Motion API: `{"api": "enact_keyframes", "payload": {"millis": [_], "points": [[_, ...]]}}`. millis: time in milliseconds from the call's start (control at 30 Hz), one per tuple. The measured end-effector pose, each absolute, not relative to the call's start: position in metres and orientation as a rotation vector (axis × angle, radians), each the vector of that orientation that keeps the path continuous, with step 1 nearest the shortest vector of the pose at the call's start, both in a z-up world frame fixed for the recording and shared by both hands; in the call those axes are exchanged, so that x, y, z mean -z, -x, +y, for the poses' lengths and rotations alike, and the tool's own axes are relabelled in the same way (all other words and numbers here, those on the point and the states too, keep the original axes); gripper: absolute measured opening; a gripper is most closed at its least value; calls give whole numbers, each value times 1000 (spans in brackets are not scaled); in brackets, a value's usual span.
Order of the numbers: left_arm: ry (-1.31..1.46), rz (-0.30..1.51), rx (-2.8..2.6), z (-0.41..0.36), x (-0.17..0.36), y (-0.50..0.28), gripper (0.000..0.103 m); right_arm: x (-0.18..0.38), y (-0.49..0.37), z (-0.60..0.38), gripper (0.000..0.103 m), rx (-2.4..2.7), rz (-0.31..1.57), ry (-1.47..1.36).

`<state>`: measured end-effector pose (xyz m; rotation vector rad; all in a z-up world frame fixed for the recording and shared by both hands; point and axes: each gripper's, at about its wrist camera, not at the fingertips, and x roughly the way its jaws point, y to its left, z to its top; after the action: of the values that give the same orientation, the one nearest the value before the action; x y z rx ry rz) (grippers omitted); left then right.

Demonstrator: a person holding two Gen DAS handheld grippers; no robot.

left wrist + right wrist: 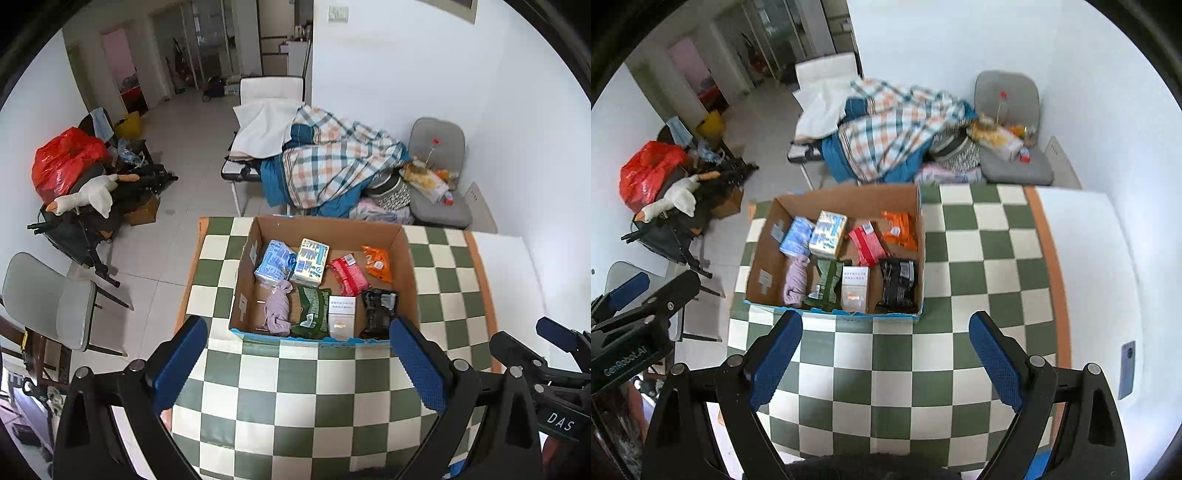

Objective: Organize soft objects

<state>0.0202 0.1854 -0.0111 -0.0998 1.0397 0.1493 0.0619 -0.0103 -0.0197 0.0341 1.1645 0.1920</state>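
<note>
A cardboard box (409,269) (764,251) stands on the green-and-white checkered table (306,387) (960,295). Inside lie a blue pack (275,261) (795,236), a yellow-blue pack (310,261) (827,233), a red pack (347,274) (868,243), an orange pack (377,263) (900,229), a lilac cloth (277,308) (796,280), a green pack (311,312) (823,283), a white box (341,314) (854,288) and a black pack (378,308) (897,283). My left gripper (299,362) is open and empty, above the table in front of the box. My right gripper (886,358) is open and empty too, beside it.
A phone (1127,369) lies on the white surface to the right of the table. Behind the table are a bed with a plaid blanket (332,162), a grey chair (439,177) with items, and a cluttered corner with a red bag (62,158). A grey chair (48,299) stands at the left.
</note>
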Motion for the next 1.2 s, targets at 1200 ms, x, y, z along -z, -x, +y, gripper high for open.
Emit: {"api": "enact_keyframes", "payload": {"millis": [1200], "points": [[95,979,-143,175,-27,30,101,-56,-5,-22,94,-166,1054,-2]]}}
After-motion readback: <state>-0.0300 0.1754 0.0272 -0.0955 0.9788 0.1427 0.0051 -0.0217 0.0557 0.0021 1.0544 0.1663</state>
